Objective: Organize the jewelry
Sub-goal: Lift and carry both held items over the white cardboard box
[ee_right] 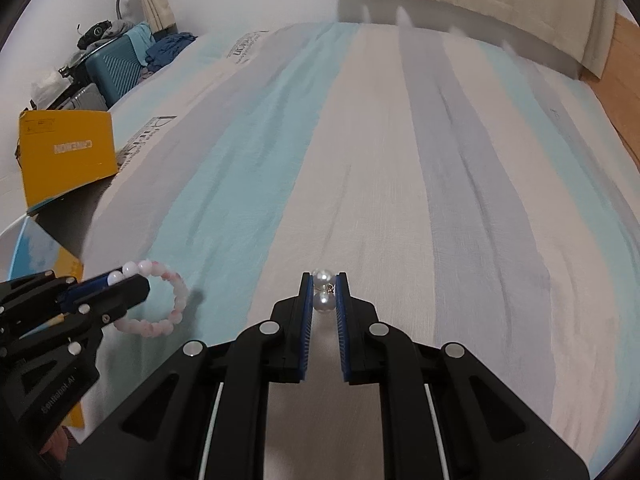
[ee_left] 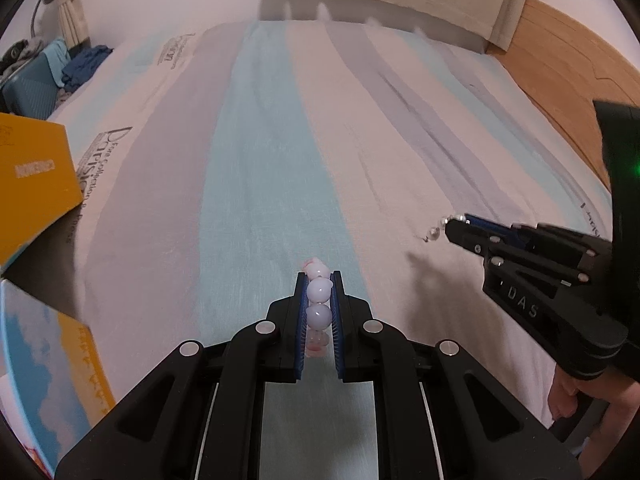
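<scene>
Left tongs (ee_left: 319, 300) clamped on a bracelet (ee_right: 160, 300): pale pink and white beads, loop dangling clear above the bed (ee_left: 280, 140). Risk: round beads may roll out of the pads. Right tongs (ee_right: 324, 296) pinch a pearl piece (ee_right: 323, 290), two pearls on a tiny link; shallow hold, could slip. Yellow box (ee_right: 68, 156) beyond, left of the bed.

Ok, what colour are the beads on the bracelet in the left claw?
Pale pink and white beads on the bracelet, clearest in the right wrist view.

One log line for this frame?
left gripper: shut on bead bracelet | right gripper: shut on pearl earring | both above striped bed
</scene>
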`<control>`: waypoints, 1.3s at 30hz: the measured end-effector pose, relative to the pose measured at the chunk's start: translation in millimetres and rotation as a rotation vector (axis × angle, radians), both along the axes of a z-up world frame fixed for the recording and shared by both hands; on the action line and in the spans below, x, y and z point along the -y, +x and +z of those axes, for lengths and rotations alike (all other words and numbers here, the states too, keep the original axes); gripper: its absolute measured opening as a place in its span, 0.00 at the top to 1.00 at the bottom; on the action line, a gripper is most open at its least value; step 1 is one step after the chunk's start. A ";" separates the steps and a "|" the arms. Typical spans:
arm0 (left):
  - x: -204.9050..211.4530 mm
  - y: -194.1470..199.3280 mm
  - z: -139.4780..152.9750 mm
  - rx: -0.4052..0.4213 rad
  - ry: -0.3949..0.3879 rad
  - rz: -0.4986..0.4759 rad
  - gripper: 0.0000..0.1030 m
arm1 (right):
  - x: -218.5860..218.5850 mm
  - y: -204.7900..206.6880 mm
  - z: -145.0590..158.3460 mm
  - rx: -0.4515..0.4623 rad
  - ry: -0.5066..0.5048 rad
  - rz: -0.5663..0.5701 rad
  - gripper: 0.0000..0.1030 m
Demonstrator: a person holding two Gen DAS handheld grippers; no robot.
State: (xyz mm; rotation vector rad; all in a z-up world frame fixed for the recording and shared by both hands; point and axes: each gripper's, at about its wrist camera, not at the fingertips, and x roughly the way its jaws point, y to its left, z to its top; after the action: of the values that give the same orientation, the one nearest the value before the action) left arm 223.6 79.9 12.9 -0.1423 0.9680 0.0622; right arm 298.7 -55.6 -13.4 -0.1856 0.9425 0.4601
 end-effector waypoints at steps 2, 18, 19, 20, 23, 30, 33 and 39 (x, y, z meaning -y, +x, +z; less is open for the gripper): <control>1.8 -6.7 6.4 0.004 0.000 -0.005 0.91 | 1.9 -7.3 3.9 -0.010 0.005 0.001 0.90; -1.1 -79.0 52.6 0.034 -0.005 0.009 0.91 | -13.0 -82.4 49.8 -0.045 0.038 0.028 0.90; -2.5 -86.0 56.4 0.037 -0.003 0.013 0.91 | -15.2 -87.2 52.6 -0.043 0.040 0.034 0.90; -3.9 -91.2 59.2 0.039 -0.001 0.016 0.91 | -18.1 -92.8 56.0 -0.039 0.037 0.042 0.90; -9.2 -110.7 68.7 0.052 0.006 0.026 0.91 | -28.4 -111.9 67.7 -0.029 0.039 0.067 0.90; -32.2 -157.9 86.3 0.073 0.011 0.071 0.91 | -59.0 -152.6 90.0 -0.013 0.050 0.115 0.90; -44.2 -175.0 95.9 0.089 0.012 0.091 0.91 | -74.9 -166.9 97.3 -0.009 0.048 0.134 0.90; -72.9 -209.1 116.2 0.121 0.020 0.138 0.91 | -107.3 -196.9 110.9 0.009 0.044 0.181 0.90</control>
State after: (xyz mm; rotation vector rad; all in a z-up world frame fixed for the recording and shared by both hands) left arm 14.5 152.9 129.2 -0.1923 0.8354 0.1880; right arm 101.8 51.7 97.5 -0.2340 0.9098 0.6455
